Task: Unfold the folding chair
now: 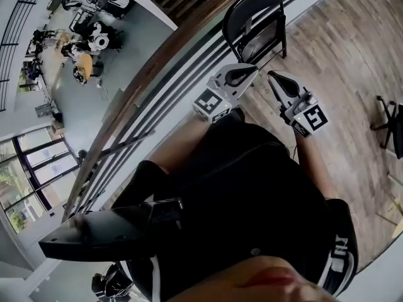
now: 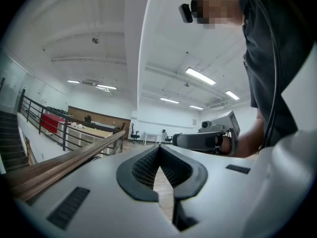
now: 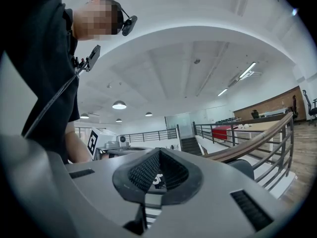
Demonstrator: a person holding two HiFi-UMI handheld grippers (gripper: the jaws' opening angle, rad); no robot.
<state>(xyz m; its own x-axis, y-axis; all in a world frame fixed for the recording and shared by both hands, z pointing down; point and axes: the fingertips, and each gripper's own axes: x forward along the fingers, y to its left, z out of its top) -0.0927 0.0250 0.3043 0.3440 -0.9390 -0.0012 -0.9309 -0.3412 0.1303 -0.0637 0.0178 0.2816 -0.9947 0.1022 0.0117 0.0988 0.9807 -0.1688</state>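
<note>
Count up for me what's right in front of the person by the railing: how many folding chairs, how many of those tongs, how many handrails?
Folding chair: 1 (black, standing against the railing)
Tongs: 2 (left tongs and right tongs, both shut with nothing in them)
Wooden handrail: 1
Total: 4

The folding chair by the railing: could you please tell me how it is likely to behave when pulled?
The chair looks like rigid black tube and panels, so it is probably stiff, not floppy. Folded flat and standing beside the railing, it likely tips easily if pulled. Its feet may slide on the smooth wood floor.
</note>
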